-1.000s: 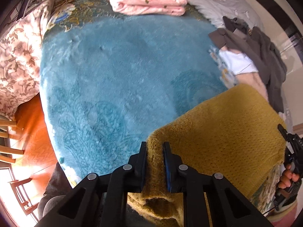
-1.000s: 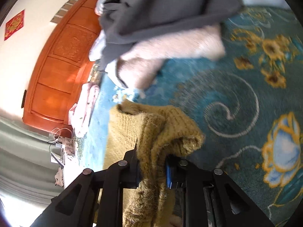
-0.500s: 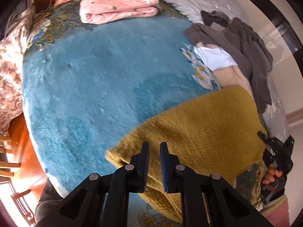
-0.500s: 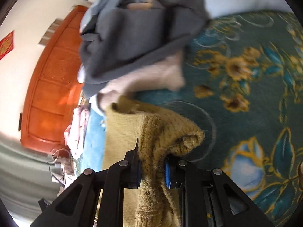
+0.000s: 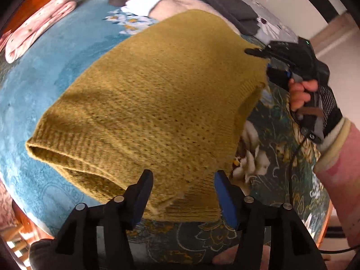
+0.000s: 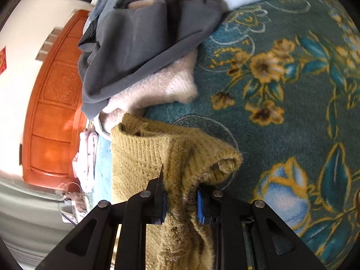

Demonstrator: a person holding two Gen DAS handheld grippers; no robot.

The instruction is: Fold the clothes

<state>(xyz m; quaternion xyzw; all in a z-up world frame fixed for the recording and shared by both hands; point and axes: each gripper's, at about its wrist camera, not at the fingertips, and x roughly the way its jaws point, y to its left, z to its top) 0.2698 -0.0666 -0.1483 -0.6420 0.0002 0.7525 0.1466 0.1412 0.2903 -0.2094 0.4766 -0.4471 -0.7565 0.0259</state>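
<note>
Home bedroom, floral bed blanket (image 6: 292, 123), carved wooden headboard (image 6: 54, 103), clothes pile (image 6: 144, 40)

Bedroom backdrop
A teal floral blanket (image 6: 281, 117) fills the frame's right side; an orange carved wooden headboard (image 6: 51, 103) stands at left, with a small red wall decoration (image 6: 2, 59) at the far left edge.

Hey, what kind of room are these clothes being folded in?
Most likely a bedroom: the mustard sweater lies on a bed's teal floral blanket, a carved wooden headboard stands behind it, and unfolded clothes are heaped nearby.
</note>
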